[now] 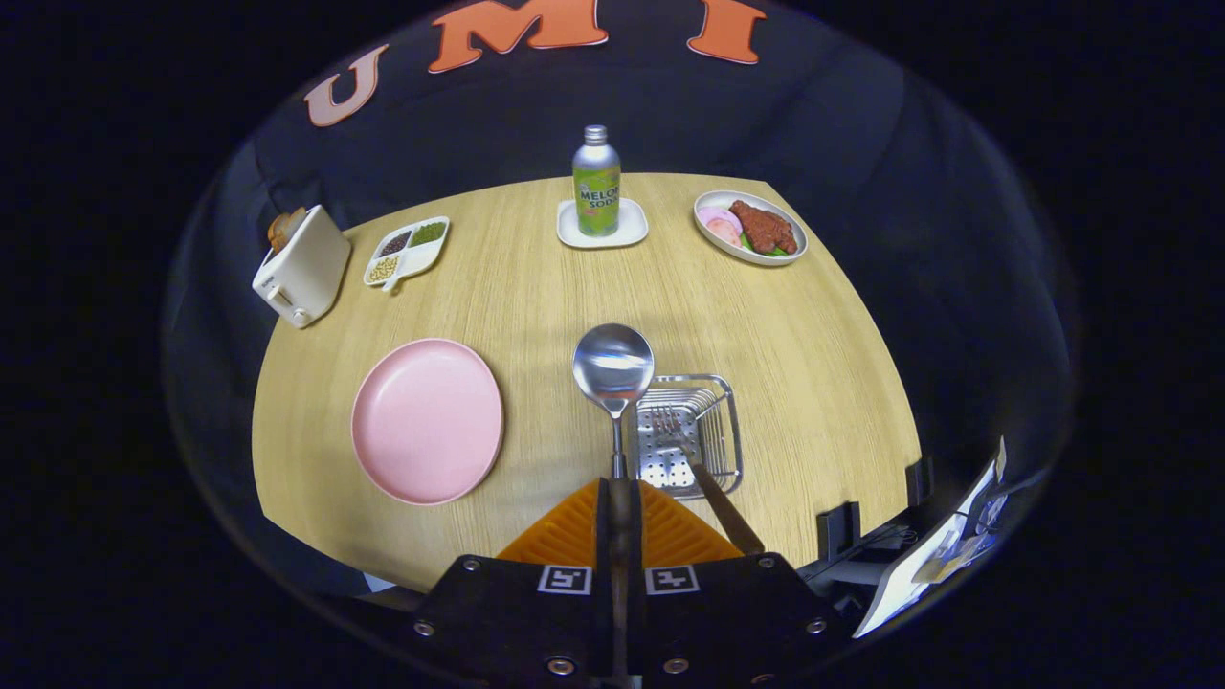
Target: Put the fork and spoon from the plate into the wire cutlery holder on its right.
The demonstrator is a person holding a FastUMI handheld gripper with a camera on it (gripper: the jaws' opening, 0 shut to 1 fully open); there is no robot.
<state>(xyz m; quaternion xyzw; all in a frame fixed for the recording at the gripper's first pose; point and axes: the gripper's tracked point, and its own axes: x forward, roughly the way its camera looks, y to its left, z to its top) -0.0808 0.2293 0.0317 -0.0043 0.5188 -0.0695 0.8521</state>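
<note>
My gripper was clenched on the spoon handle — bowl held up ahead; fork lay in the wire cutlery holder, pink plate bare.

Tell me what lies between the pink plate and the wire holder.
In the gripper view, only the spoon, held in the shut claw, hangs between plate and holder.

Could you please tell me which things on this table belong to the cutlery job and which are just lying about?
Part of the job:
spoon, gripped by its handle in the gripper
fork, already in the wire holder
pink plate, now bare

Just lying about:
toaster
divided dish
soda bottle on a coaster
plate of food
</note>
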